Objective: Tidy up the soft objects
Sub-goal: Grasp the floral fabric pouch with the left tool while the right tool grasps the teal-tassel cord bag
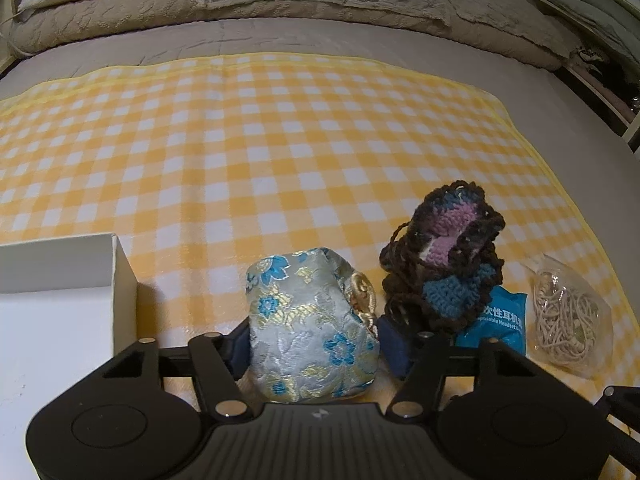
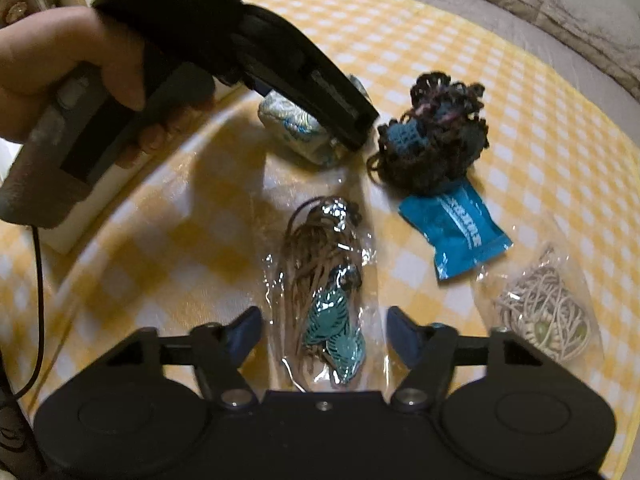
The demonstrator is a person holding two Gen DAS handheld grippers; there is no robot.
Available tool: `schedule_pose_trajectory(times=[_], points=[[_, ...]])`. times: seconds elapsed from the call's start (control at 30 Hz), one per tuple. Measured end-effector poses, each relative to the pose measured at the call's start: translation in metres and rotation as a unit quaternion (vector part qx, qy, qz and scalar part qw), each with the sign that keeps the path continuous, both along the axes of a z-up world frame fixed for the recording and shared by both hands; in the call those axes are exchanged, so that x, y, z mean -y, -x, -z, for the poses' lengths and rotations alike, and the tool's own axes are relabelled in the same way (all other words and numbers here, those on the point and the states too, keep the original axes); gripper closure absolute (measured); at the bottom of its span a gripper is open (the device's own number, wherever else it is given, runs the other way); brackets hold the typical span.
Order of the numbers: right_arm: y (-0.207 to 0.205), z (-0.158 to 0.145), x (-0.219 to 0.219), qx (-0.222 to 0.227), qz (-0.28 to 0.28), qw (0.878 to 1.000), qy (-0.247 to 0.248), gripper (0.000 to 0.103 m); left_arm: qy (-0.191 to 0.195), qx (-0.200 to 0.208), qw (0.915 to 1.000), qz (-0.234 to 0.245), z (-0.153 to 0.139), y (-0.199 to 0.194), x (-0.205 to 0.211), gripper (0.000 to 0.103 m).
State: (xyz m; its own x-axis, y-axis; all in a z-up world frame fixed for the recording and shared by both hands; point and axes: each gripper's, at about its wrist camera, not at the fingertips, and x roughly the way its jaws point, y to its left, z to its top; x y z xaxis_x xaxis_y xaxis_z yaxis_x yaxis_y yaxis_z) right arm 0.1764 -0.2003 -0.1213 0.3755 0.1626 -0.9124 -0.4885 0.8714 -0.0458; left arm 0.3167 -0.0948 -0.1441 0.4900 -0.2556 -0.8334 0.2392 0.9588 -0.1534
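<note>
Left claw has its pads pressed against both sides of the flowered pouch, gripped for lifting, probably into the white box just to its left. Right claw stands open astride the clear bag of cords, not yet pinching. Beyond it lie the crochet bundle and blue packet.

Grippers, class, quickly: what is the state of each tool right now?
Left tool: shut on the brocade pouch, pads against both its sides.
Right tool: open, astride the clear bag with the teal charm, pads not touching it.
</note>
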Motion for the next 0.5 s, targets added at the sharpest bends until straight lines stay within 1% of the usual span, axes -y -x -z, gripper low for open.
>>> schedule_pose_trajectory(times=[0.1,0.27,0.33,0.43,0.5], points=[[0.001,0.0,0.0,-0.007,0.003,1.0,0.005,0.043,-0.006,-0.004,1.0,-0.001,-0.005,0.002,-0.003,0.043],[0.005,-0.006,-0.004,-0.008,0.004,1.0,0.005,0.061,-0.013,-0.005,0.9999,0.008,-0.01,0.013,-0.002,0.044],[0.007,-0.008,-0.004,-0.01,0.009,1.0,0.003,0.066,-0.017,-0.004,0.9998,0.009,-0.012,0.017,0.001,0.044],[0.011,-0.012,-0.001,-0.011,0.018,1.0,0.001,0.07,-0.014,0.001,0.9998,0.011,-0.017,0.023,0.004,0.044],[0.013,-0.015,0.0,-0.011,0.024,1.0,0.003,0.072,-0.009,0.006,0.9999,0.011,-0.022,0.029,0.005,0.044]])
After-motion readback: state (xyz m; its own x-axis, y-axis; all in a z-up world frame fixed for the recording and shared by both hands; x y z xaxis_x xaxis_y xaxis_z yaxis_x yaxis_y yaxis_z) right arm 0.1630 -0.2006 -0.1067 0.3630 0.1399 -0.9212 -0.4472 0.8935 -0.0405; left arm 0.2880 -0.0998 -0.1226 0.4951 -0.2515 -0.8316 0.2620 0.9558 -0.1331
